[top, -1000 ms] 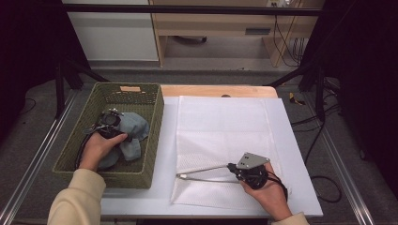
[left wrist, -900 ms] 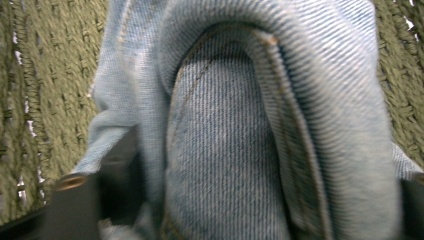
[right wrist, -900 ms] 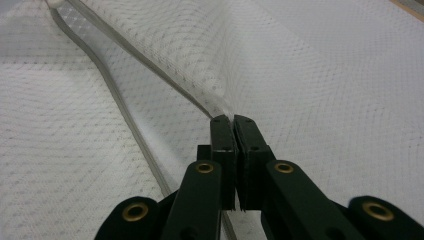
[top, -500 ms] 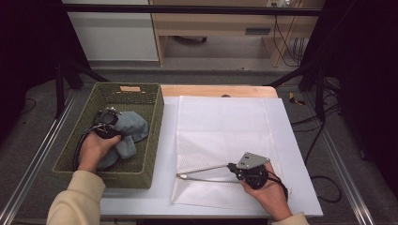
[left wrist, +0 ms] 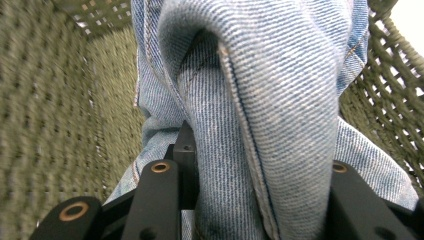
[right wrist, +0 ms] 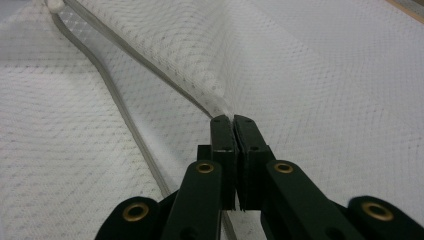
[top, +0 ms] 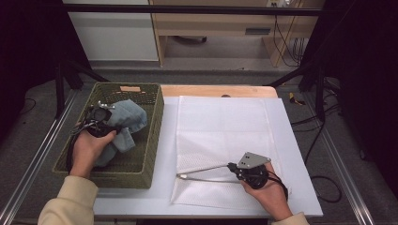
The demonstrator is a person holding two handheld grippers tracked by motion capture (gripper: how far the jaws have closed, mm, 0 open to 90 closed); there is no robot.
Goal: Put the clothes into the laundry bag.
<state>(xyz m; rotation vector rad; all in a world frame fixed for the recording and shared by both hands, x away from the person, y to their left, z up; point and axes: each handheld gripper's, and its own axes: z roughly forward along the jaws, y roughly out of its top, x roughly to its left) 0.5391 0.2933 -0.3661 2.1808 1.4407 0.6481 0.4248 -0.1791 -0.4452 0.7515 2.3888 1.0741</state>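
Over at the left side of the table the person has the left gripper [top: 99,123] down inside the green woven basket [top: 149,140], and its jaws have just been closing on a fold of the blue denim garment [top: 126,121]; seen along the jaws in the left gripper view, a thick roll of that denim [left wrist: 260,125] sits squeezed between the two black jaws, so the cloth is pinched and not merely lying there. The rest of the garment hangs bunched against the basket's near-left wall, partly under the person's left hand [top: 89,147]. On the other side the right gripper [top: 182,176] lies low over the white mesh bag [top: 220,126] that is spread flat on the white tabletop [top: 300,154] (just beside the basket, not touching it as far as I can see). Its jaws are pressed together on the bag's edge [right wrist: 220,102], where the mesh gathers into a ridge right at the tips, and a pale cord-like hem [right wrist: 115,100] runs off from there across the netting.
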